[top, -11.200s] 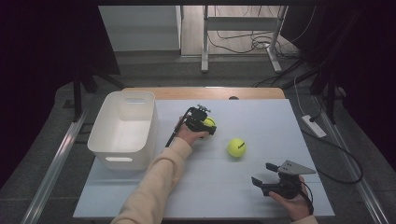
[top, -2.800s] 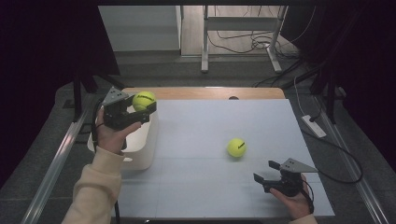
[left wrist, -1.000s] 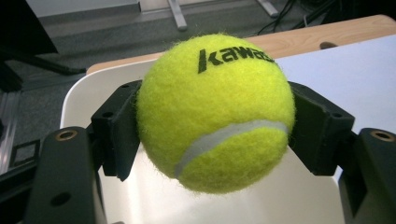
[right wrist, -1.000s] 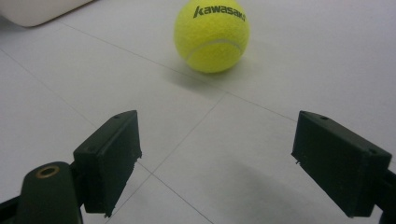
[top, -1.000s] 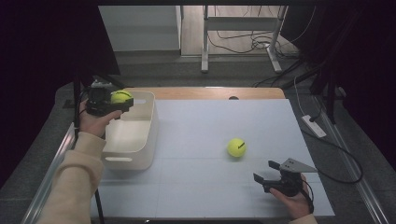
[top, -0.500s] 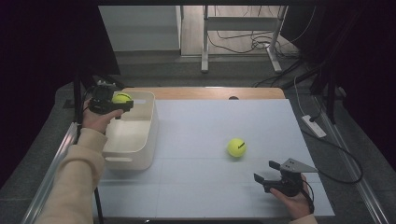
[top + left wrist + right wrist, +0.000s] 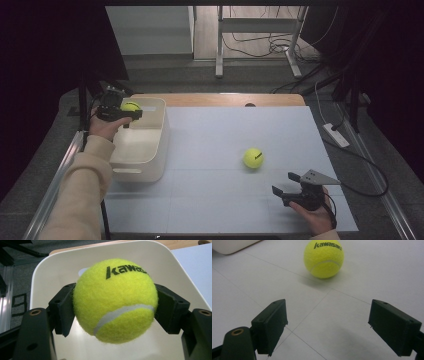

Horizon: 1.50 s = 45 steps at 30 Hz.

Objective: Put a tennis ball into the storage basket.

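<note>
A yellow-green tennis ball (image 7: 115, 300) with black "kawas…" lettering sits clamped between the jaws of the left tongs (image 7: 115, 307), each black pad pressed against one side of it. Directly beneath and beyond those tongs lies the white bin (image 7: 160, 260), so the held ball hangs over the bin's inside, near its far end; in the high view the left tongs (image 7: 127, 111) and their ball (image 7: 131, 106) sit above the far left part of the bin (image 7: 150, 150), gripped by the left hand (image 7: 106, 127) in a beige sleeve.

A second tennis ball (image 7: 323, 258), marked "kawasaki", rests on the white desk (image 7: 372, 277) ahead of the right tongs (image 7: 334, 322), well clear of their tips. Those tongs stand wide apart with nothing between them. In the high view the right tongs (image 7: 287, 184) are low over the near right part of the desk (image 7: 220, 130), the loose ball (image 7: 253, 158) lying ahead of them and slightly toward the bin.
</note>
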Motion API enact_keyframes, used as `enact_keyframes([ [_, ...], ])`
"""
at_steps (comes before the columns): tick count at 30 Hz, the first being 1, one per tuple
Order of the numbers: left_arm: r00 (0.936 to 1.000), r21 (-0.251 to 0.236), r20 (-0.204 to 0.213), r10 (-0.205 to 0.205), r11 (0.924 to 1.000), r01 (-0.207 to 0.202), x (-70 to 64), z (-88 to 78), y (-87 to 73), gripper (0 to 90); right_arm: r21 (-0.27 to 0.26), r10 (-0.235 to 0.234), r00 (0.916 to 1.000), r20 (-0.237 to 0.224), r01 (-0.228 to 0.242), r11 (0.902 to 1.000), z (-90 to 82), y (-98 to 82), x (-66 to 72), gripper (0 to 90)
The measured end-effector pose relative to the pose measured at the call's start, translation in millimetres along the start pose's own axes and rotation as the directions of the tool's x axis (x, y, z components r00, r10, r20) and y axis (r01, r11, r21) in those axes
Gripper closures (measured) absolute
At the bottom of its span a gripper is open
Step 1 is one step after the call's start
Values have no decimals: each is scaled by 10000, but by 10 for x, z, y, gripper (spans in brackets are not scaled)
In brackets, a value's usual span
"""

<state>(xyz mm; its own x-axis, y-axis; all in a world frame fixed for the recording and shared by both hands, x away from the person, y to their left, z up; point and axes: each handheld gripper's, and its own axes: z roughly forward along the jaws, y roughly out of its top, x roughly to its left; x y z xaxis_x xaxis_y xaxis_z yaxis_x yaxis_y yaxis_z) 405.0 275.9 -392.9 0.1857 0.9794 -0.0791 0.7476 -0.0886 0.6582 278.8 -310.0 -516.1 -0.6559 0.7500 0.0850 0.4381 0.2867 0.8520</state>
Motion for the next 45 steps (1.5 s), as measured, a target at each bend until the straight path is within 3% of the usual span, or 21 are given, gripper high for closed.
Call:
enact_keyframes([
  [12, 9995, 100, -324, -59, 9999, 63, 3, 49, 6, 270, 5, 15, 10000, 9, -15, 10000, -1, -4, -3, 149],
  [16, 9981, -12, -619, -61, 10000, 61, -3, 55, 11, 243, 7, 10, 10000, -1, -10, 10000, -2, -4, -2, 149],
  [19, 9989, -69, -434, -156, 9999, 153, -8, 47, 17, 162, 10, 12, 10000, -5, -12, 10000, -1, -4, -1, 149],
  [23, 9997, -107, -234, -39, 9999, 37, -41, 15, 15, 131, 7, -2, 10000, -7, 2, 10000, -5, -4, 2, 149],
  [33, 9984, -572, 433, 357, 9978, -332, -129, -132, 13, 130, 8, -22, 10000, -27, 22, 10000, -2, -1, 11, 149],
  [45, 9888, -1375, 1211, 871, 9880, -702, -209, -296, -57, 132, -6, -13, 10000, 0, 13, 10000, -6, -2, 7, 149],
])
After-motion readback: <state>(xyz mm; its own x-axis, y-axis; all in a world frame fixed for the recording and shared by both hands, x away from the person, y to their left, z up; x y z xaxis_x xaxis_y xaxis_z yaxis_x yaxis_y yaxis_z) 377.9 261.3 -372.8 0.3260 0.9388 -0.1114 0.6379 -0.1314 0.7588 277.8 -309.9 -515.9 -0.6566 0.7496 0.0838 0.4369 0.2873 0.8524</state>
